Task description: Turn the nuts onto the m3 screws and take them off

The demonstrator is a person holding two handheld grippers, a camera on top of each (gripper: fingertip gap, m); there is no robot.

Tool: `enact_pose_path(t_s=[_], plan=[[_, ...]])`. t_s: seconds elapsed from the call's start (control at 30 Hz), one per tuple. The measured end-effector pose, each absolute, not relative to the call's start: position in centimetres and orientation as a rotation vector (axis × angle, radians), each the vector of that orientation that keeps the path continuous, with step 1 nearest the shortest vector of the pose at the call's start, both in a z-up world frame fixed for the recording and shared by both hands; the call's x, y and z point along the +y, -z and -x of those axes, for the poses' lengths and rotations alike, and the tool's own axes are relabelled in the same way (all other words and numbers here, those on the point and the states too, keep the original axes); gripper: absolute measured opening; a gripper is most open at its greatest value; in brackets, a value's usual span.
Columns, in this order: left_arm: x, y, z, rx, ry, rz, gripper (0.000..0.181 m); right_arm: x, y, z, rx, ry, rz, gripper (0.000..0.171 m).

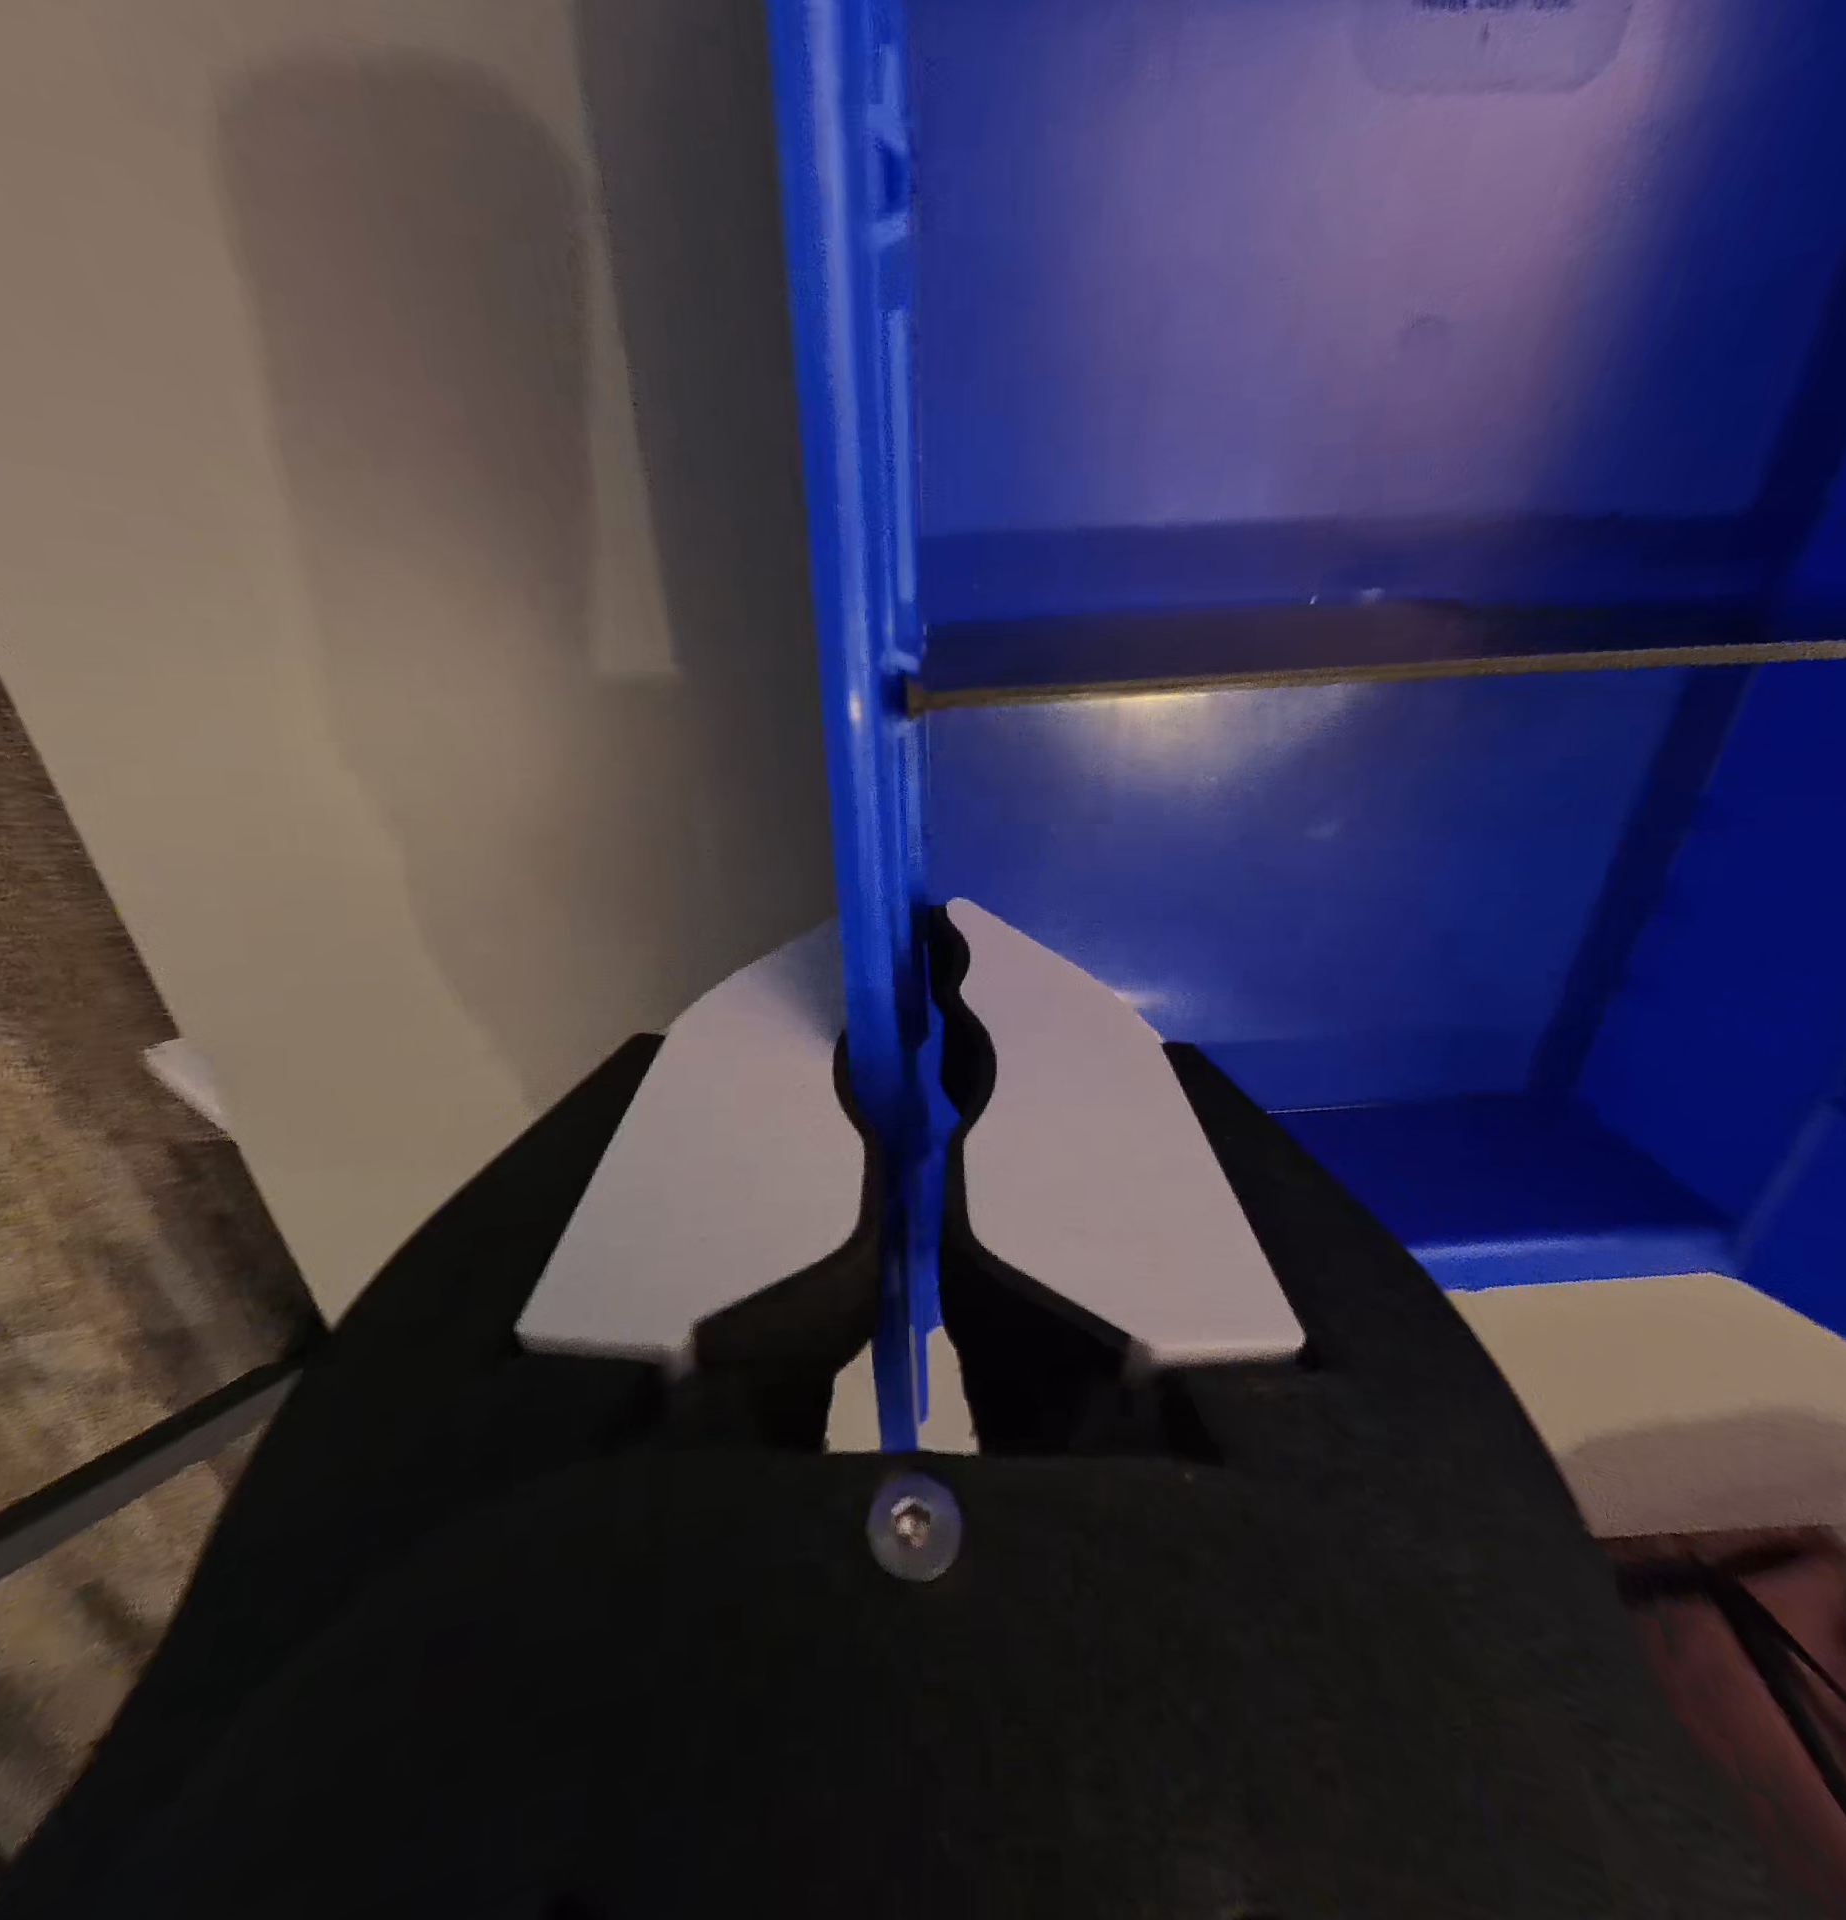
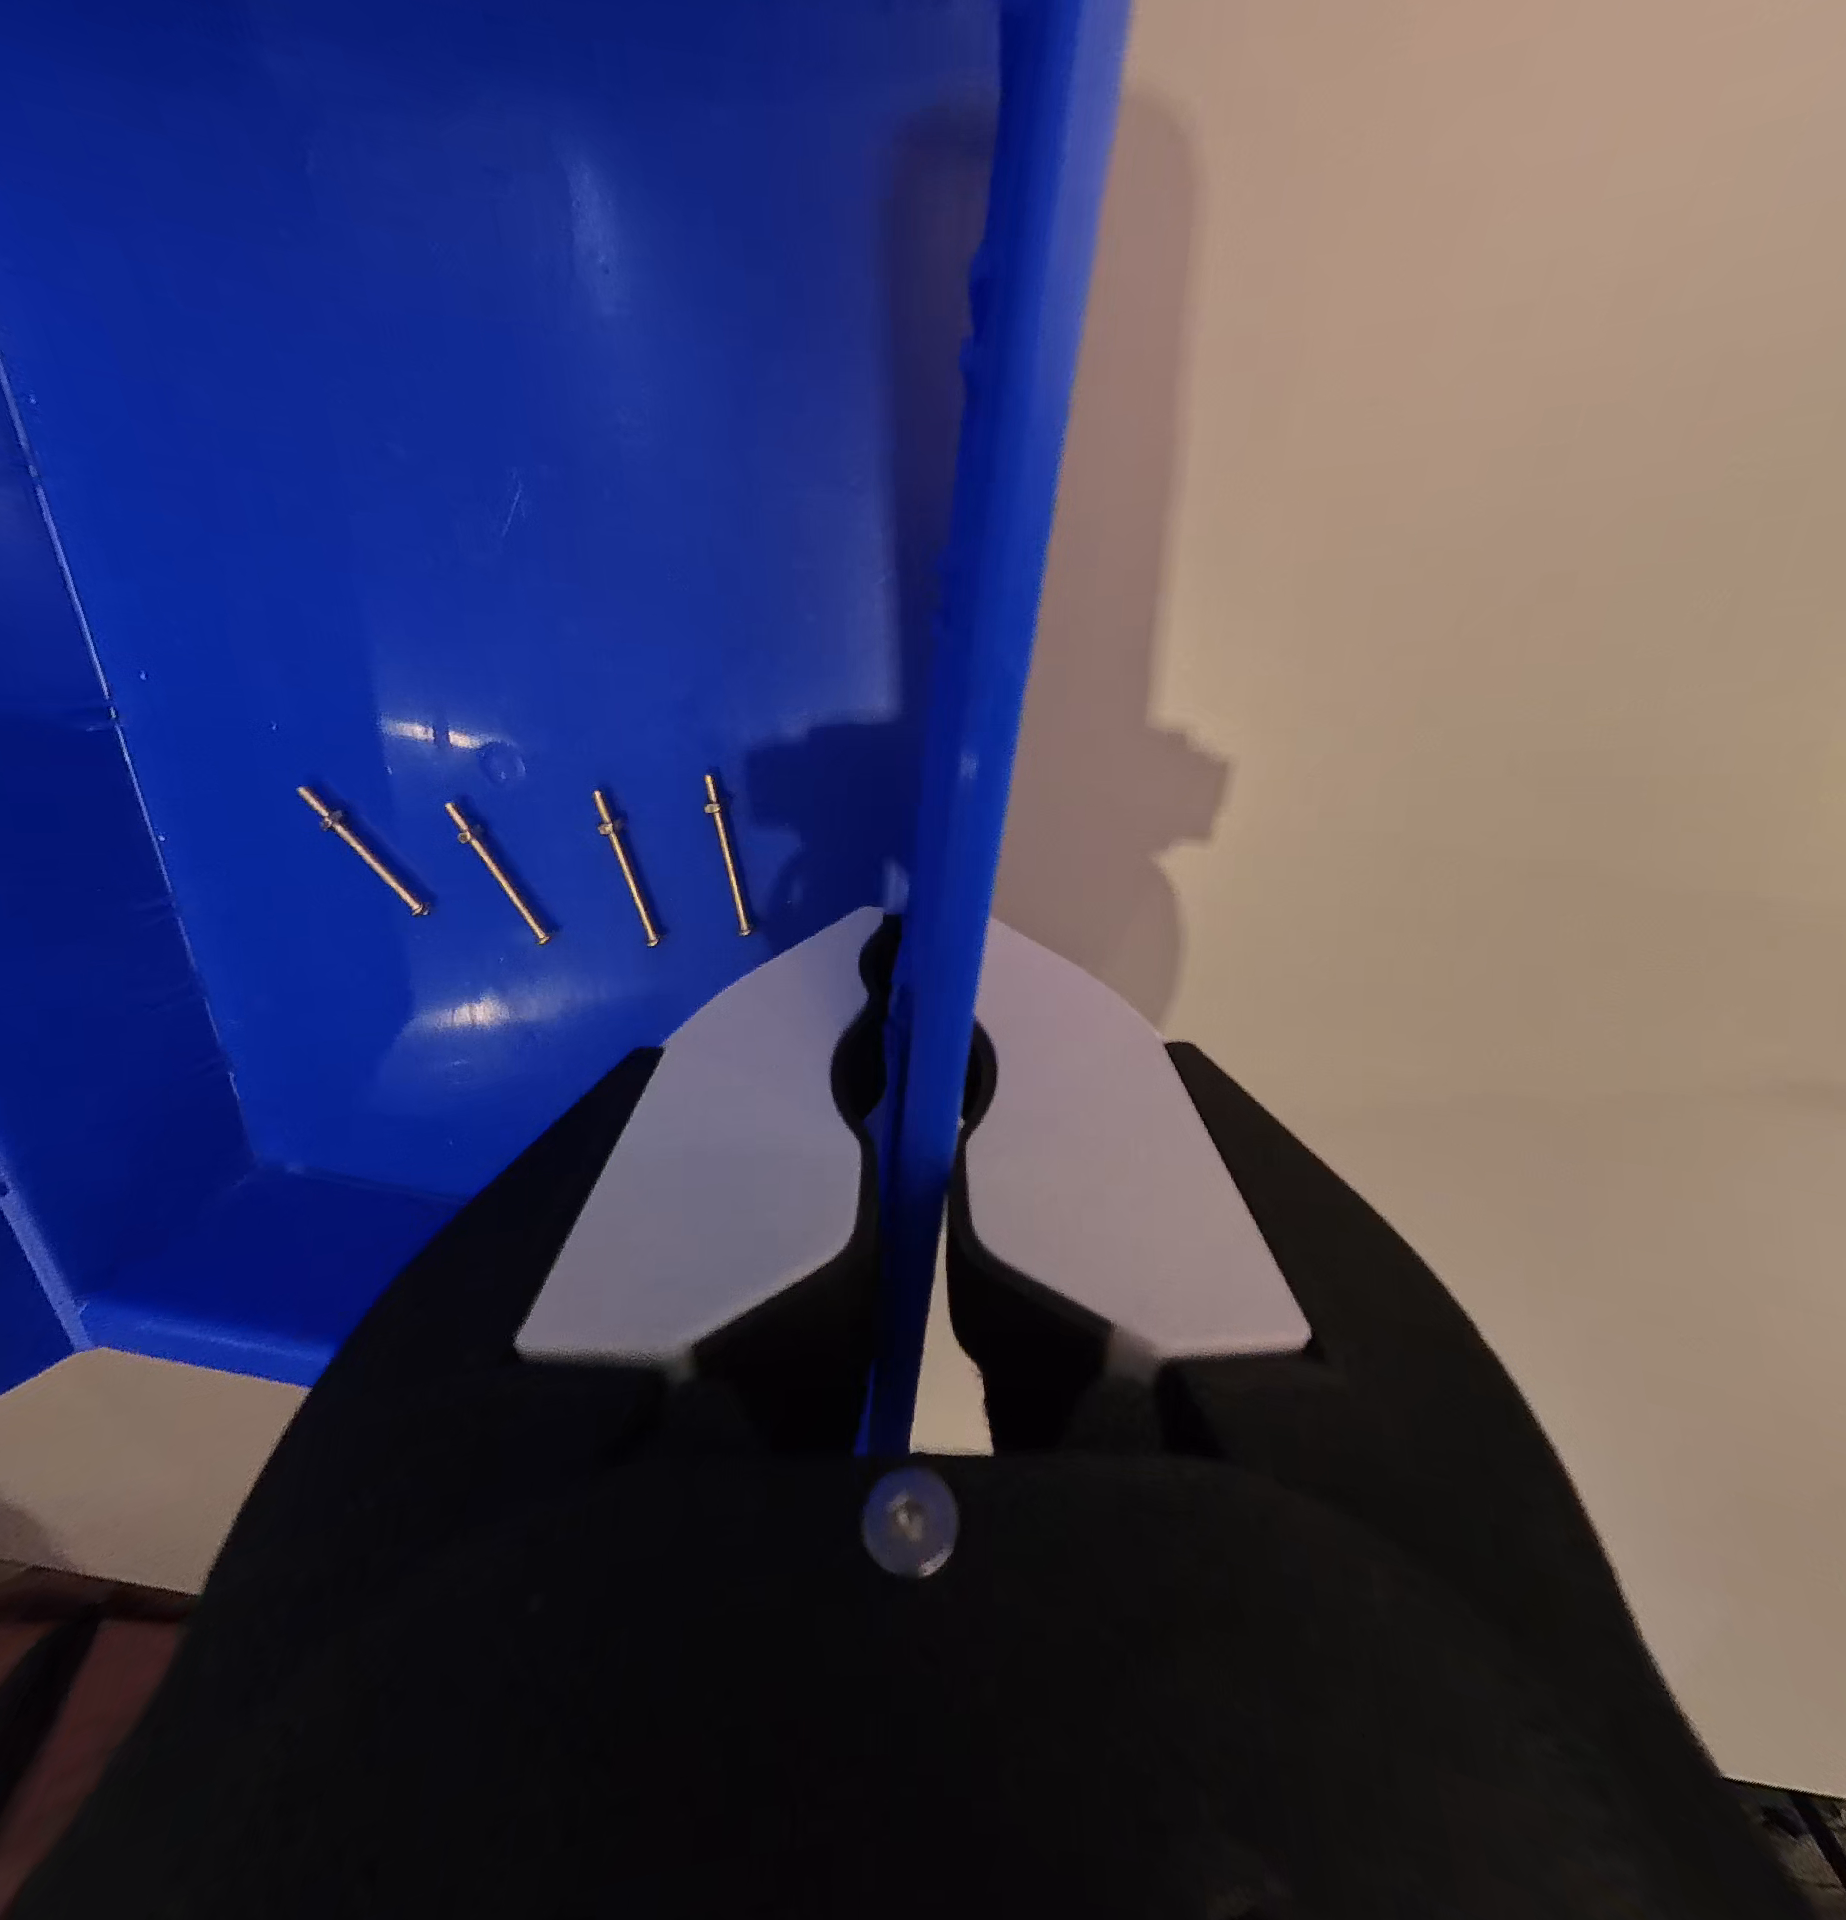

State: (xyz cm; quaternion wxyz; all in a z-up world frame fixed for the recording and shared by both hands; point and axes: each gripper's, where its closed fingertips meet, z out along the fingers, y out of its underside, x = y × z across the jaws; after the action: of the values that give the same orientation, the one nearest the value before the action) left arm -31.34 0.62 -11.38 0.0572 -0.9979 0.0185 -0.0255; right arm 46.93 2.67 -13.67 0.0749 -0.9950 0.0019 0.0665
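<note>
Right wrist view held blue bin (image 2: 586, 416) with four nutted screws (image 2: 524, 868), right hand-held gripper (image 2: 924, 1039) clamped its right wall, left hand-held gripper (image 1: 903, 1039) clamped its left wall.

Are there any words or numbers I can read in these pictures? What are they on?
Faint moulded marking at the top of the blue bin, left wrist view: too blurred to read.
Screws in the bin, left gripper, right gripper: no writing shows on them.
</note>
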Motion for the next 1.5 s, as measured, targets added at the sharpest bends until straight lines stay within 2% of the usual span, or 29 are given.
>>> enact_pose_path(t_s=[0.2, 0.4, 0.73, 0.9, 1.27, 1.4, 1.5], plan=[[0.8, 11.4, 27.8, 0.179, 0.080, 3.063, 0.006, 3.5, 13.6, -43.0, -0.042, -0.233, 3.016, 0.006], [1.4, 11.4, 20.9, 0.313, 0.051, 3.062, 0.008, 4.2, 13.6, -37.4, -0.136, -0.221, 3.056, 0.006], [1.3, 11.7, 12.3, 0.569, -0.098, 2.967, 0.019, 3.7, 13.5, -30.6, -0.243, -0.188, 3.076, 0.006], [1.1, 11.8, 11.6, 0.636, -0.179, 2.958, 0.025, 3.2, 13.5, -30.1, -0.246, -0.199, 3.088, 0.006], [1.4, 11.7, 11.1, 0.677, -0.035, 2.946, 0.027, 2.5, 14.6, -29.9, -0.399, -0.170, 3.165, 0.009], [1.2, 10.1, 11.3, 0.728, -0.047, 2.887, 0.031, 2.6, 14.6, -29.8, -0.403, -0.196, 3.162, 0.006], [1.4, 7.3, 11.9, 0.728, -0.082, 2.770, 0.023, 2.6, 14.6, -29.7, -0.396, -0.193, 3.158, 0.006]])
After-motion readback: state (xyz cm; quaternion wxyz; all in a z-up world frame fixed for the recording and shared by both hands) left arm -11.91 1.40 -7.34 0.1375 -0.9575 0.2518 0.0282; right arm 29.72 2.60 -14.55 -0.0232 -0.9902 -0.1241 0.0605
